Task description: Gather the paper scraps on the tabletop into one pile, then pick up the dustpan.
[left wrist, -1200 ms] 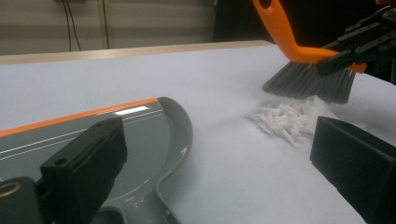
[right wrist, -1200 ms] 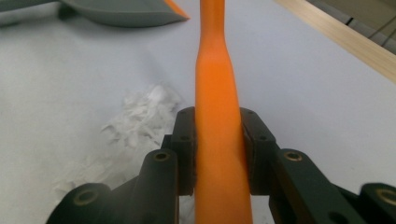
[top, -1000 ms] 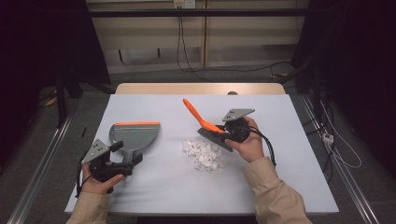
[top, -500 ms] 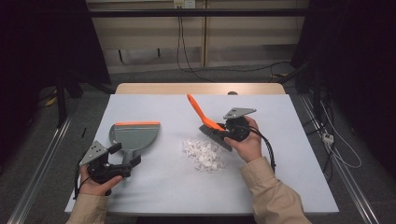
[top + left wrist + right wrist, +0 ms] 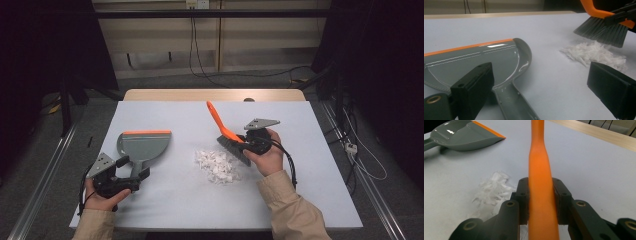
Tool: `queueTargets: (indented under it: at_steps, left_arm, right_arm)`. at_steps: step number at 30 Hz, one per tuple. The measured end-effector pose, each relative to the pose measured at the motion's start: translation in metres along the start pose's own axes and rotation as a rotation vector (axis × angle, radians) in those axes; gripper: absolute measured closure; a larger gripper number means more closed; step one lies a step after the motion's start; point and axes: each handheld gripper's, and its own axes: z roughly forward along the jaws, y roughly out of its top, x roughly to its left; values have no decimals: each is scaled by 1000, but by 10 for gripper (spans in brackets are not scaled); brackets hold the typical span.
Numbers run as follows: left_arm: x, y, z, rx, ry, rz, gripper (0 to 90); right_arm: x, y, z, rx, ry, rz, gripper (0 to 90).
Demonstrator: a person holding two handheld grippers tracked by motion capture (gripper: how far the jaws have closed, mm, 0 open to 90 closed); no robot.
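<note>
The pile of white shreds lies on the pale blue table cover, a little right of the middle, between your two hands. Just beside it on its far right edge hangs the brush, its grey bristles down toward the pile and its orange handle slanting up and away to the far left; whether the bristle tips touch the cover or the shreds you cannot tell from the high view. Your right gripper holds that brush: in the right gripper view its two black jaws press against both sides of the orange handle, with the shreds low to the left. To the left of the pile, apart from it, the grey dustpan lies flat with its orange lip on the far edge and its handle pointing back at you. Your left gripper sits at that handle's end with its jaws spread wide; in the left gripper view the dustpan handle runs between them, closer to the left jaw, and no contact can be made out.
</note>
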Motion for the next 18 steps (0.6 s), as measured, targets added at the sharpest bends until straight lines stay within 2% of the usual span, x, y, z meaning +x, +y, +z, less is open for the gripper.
queueTargets:
  at_steps: [5, 9, 18]
  left_arm:
    - [2, -2, 2, 13, 19, -16, 71]
    - [4, -4, 4, 26, 25, -16, 79]
    - [4, -7, 8, 56, 47, -23, 85]
  right_arm:
    - [1, 0, 0, 0, -6, -16, 717]
    - [-1, 0, -1, -6, -7, 1, 716]
    - [1, -1, 0, -5, 10, -1, 716]
